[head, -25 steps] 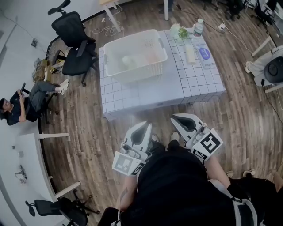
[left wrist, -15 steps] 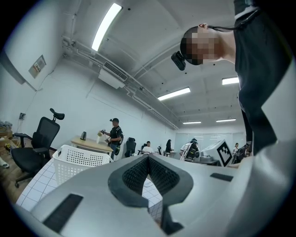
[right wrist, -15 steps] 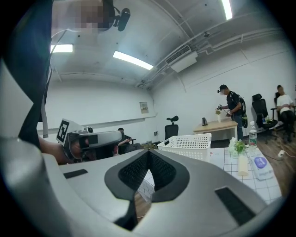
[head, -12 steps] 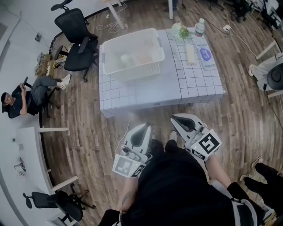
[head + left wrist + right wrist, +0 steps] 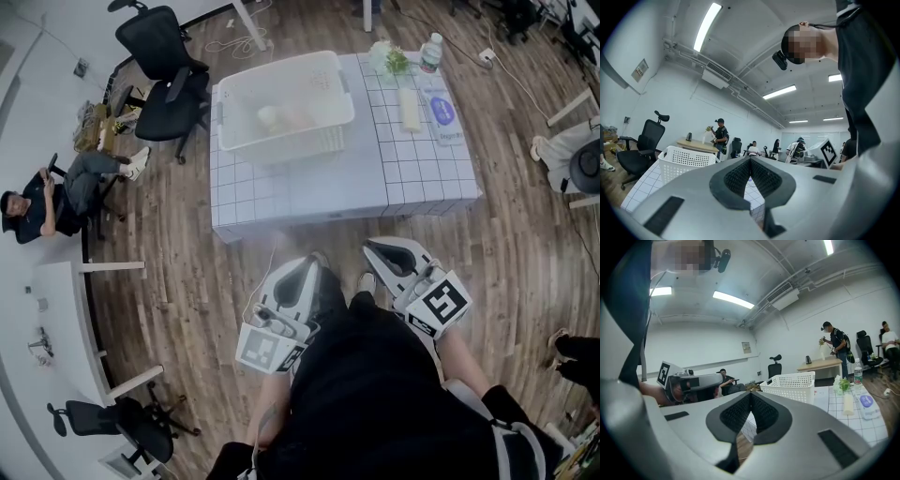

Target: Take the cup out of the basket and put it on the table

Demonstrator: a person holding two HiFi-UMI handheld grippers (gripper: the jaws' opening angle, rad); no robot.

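The table (image 5: 375, 178) carries the basket (image 5: 281, 145) and has free surface to the right of the basket and on its near side. Both grippers are on the near side of the basket, well apart from it, low in front of the person's body and not yet over the table. The left gripper (image 5: 309, 265) has its jaws pressed together with nothing between them. The right gripper (image 5: 373, 248) is the same, closed and empty. Inside the basket, near its middle, lies a pale round shape that I take to be the cup (image 5: 272, 118). Just beside it, to the right, is a pinkish thing (image 5: 302, 118), too blurred to name.

I judge a few risks from here. Closed jaws would only push the cup, so they must open before they go in. The two things in the basket look similar, so the wrong one may be gripped. The basket seems light, and a gripper that catches its rim could drag or tip it.
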